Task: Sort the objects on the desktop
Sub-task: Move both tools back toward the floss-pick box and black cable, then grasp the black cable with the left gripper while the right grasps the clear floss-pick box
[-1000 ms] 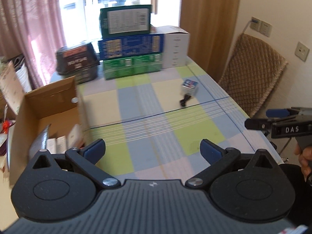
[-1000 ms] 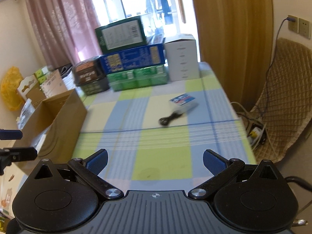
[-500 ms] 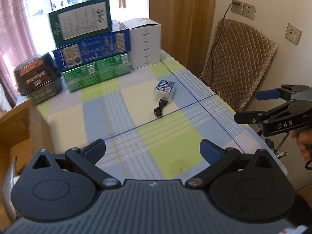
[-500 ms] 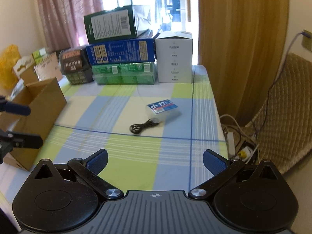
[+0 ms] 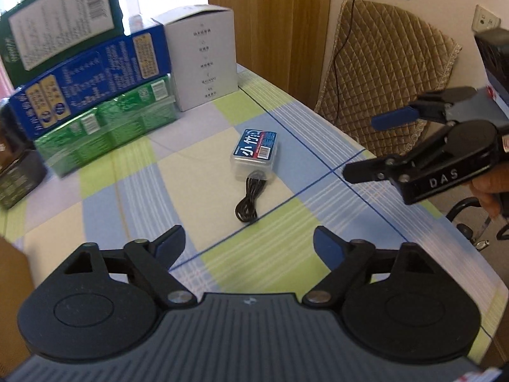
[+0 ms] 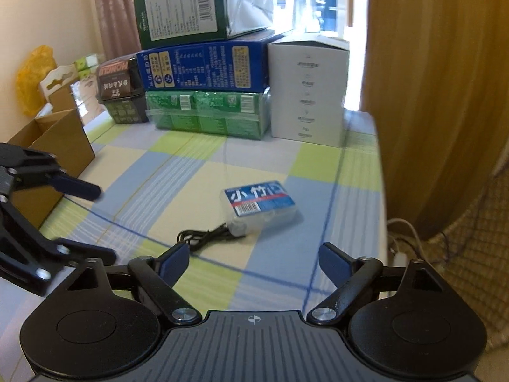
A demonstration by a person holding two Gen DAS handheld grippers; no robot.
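Both grippers, left and right, were closing on nothing (box at twelve o'clock); better to reopen, then straddle it squarely, clear of the cable.

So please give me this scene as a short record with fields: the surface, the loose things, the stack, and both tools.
surface: checked tablecloth
loose things: clear plastic case with blue label, black cable touching it
stack: green box on blue box on green packs
beside stack: white box
left tool: closing, nothing between
right tool: closing, nothing between
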